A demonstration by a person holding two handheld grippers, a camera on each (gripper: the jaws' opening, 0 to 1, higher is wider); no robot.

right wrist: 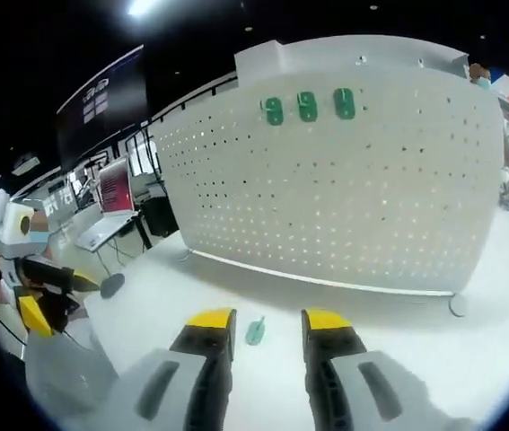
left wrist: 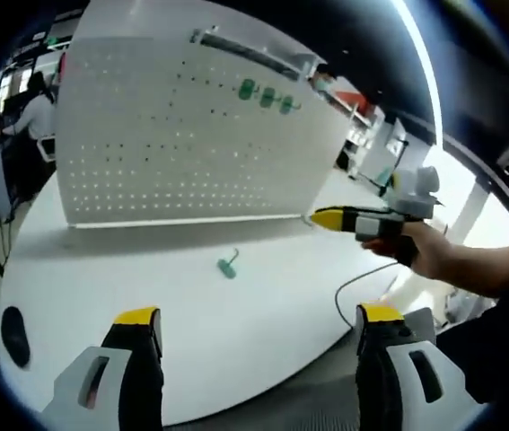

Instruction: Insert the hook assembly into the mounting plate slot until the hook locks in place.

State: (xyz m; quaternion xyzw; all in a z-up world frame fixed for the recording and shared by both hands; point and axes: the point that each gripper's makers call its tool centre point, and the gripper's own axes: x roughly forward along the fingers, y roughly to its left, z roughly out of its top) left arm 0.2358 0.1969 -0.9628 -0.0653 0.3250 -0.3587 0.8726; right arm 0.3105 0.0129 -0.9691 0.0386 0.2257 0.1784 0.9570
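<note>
Left gripper [left wrist: 252, 328], jaws wide apart and empty, hovers over a white table [left wrist: 263, 314]. At 12 o'clock from it lies the green hook assembly [left wrist: 228, 266], loose on the table. The right gripper [right wrist: 266, 328], jaws slightly apart and empty, has the hook just ahead between its tips. Beyond stands the white pegboard mounting plate [right wrist: 344, 189], three green hooks [right wrist: 307, 106] already hung. Judging by this, insertion has not begun: grasping, lifting and locking remain.

Background: a white round-edged worktop [left wrist: 191, 305] under a dark ceiling with a bright strip light [left wrist: 420, 63]; beyond it, desks bearing a red-lit monitor [right wrist: 115, 189] and an open laptop [right wrist: 101, 229].
</note>
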